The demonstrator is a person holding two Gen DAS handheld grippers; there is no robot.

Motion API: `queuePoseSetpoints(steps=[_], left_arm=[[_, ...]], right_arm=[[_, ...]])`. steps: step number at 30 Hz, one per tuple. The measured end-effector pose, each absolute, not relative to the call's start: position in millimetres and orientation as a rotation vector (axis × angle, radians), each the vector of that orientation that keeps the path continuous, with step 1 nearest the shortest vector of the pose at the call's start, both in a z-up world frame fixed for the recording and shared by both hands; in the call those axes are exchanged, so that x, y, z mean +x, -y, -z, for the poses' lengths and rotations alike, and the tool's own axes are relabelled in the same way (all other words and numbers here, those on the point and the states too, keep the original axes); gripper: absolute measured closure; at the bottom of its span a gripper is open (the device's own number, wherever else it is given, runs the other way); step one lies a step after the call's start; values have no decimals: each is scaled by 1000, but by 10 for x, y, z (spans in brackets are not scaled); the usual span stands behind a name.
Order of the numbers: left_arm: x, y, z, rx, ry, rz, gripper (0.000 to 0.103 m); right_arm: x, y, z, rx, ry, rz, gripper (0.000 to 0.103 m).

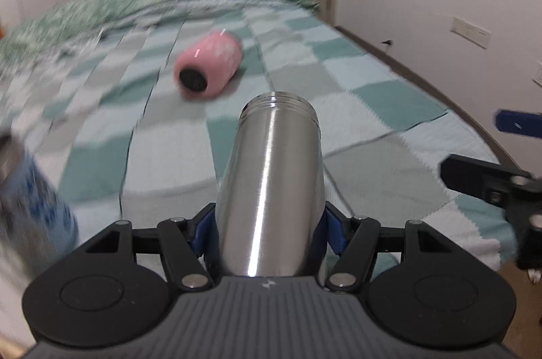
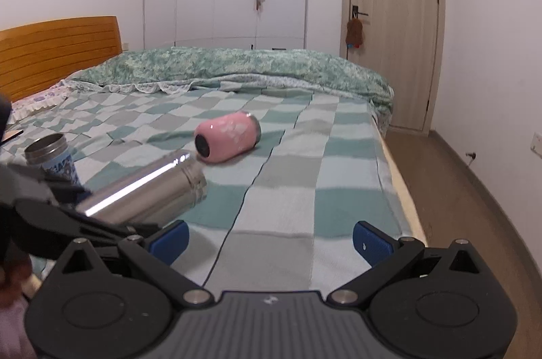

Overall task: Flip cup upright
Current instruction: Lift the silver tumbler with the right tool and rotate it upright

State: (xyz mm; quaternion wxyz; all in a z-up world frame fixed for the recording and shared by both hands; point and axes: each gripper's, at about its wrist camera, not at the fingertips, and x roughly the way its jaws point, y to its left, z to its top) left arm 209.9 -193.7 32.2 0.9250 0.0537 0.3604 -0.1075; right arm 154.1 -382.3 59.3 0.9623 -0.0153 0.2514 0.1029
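Observation:
My left gripper (image 1: 267, 230) is shut on a steel cup (image 1: 271, 183), which points away from the camera, its threaded mouth far from me. In the right wrist view the steel cup (image 2: 145, 193) is tilted, held above the bed, mouth toward the right. A pink cup (image 1: 208, 67) lies on its side on the checked bedspread; it also shows in the right wrist view (image 2: 228, 135). A blue patterned cup (image 2: 56, 159) stands upright at the left, blurred in the left wrist view (image 1: 30, 206). My right gripper (image 2: 271, 240) is open and empty above the bed.
The bed (image 2: 305, 176) has a checked teal cover and a green quilt (image 2: 237, 64) bunched at the far side. The bed's right edge drops to a brown floor (image 2: 474, 223). A wooden headboard (image 2: 57, 50) is at the left.

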Motion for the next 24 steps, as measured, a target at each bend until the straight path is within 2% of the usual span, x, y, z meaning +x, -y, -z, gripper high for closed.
queuePoseSetpoints(steps=[6,7,8,9,17,24], left_arm=[[2098,1938,-69,70,-748,206,34],[2095,1912,-76,56,-758,231,23],[2077,1866,-99,35,-760,260,3],[2046,1809,-146,24,-748,278,0],[1660,1090,-550,-20,-596,336,0],[1680,661,-501,11,-615,341,0]], right_arm=[[1387,3823,-463,-11,-552,-187,0],[1362,3820,-463,-13,-553,-183,0],[1348,3814,-468,-14,-553,-180,0],[1334,3805,-485,-13,-552,-179,0],[1242,3597,-756,-10,-513,-205,0],[1399,3067,-752,-16,-593,-239,0]])
